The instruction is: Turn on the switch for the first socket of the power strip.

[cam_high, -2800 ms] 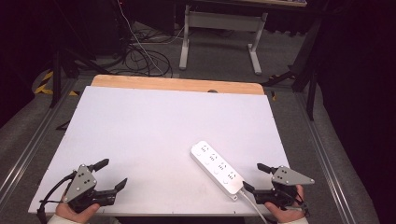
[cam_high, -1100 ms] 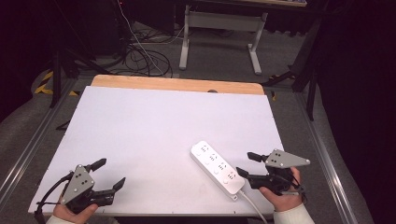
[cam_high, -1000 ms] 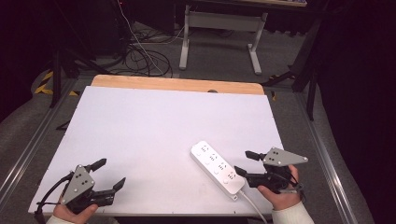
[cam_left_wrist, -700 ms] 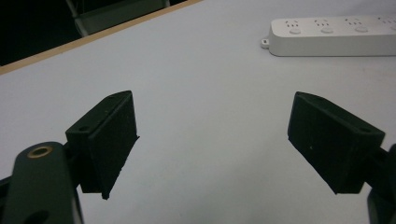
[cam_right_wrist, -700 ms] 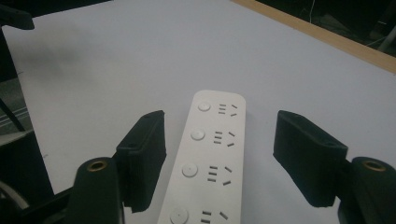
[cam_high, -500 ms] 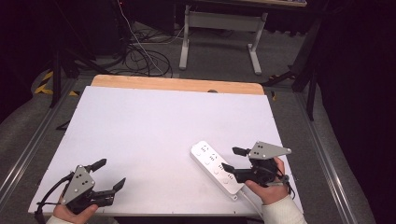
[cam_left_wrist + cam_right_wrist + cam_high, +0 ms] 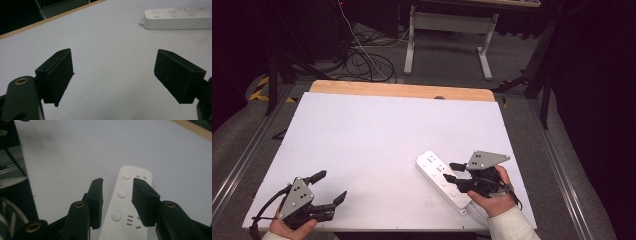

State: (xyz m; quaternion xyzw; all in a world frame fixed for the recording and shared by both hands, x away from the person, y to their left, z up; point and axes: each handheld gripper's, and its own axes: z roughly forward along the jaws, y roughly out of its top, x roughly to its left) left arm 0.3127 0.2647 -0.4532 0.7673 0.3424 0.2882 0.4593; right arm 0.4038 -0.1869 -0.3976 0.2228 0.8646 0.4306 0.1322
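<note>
R gripper (image 7: 451,171) hovered over white power strip (image 7: 443,180) lying diagonal at table's (image 7: 377,130) near-right, jaws just narrowing astride it but pads not yet pressing, prob. lining up a grab; L gripper (image 7: 332,187) idle near-left, jaws wide, nothing between.

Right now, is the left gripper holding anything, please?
No, the left gripper stands wide open over the bare white table, with the power strip lying farther off.
</note>
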